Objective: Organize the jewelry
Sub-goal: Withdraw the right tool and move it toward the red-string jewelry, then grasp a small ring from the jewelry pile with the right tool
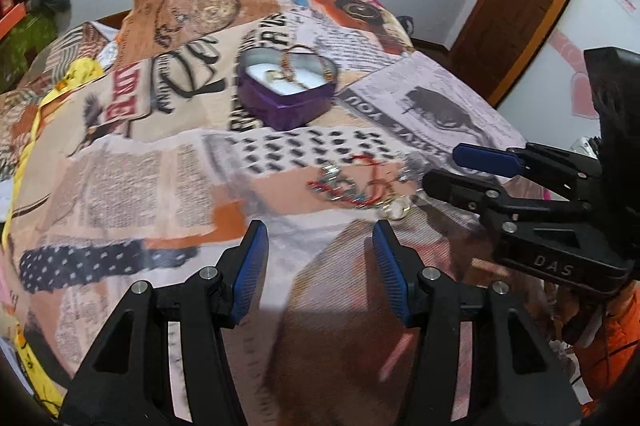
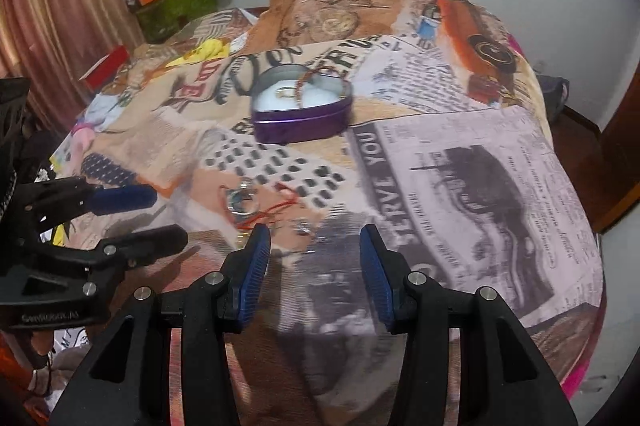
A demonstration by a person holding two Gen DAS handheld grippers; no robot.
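A: Left wrist view first: where do the left tongs point(image 1: 320, 266) stand?

B: They hang over the patchwork newsprint bedspread point(image 1: 132, 186), blue pads spread wide with nothing between them. Just ahead of them lies a loose heap of jewelry point(image 1: 356, 186): a red cord, silver links, beads, and a gold piece at its near edge.

A: And the right tongs point(image 1: 444, 168)?

B: They come in from the right side of that view, tips parted and empty, just beside the heap. I cannot tell whether the lower finger touches the jewelry.

A: Where is the container?

B: A purple heart-shaped tin point(image 1: 286, 90) sits farther back on the bed, well apart from the heap, its lid off. It has a white lining, with a gold bangle point(image 1: 300, 64) leaning on the rim and a small ring point(image 1: 274, 76) lying inside.

A: Right wrist view, same story?

B: Yes. The right tongs point(image 2: 314, 264) are wide and hold nothing. Ahead of their left pad lie the silver links point(image 2: 240, 200) and the red cord point(image 2: 280, 206), and a separate silver ring point(image 2: 302, 226) sits between the pads' tips on the cloth. The left tongs point(image 2: 168, 216) reach in from the left, fingers apart, near the links. The tin point(image 2: 304, 110) stands beyond, in the middle of the bed. A brown curtain point(image 2: 52, 6) hangs at far left.
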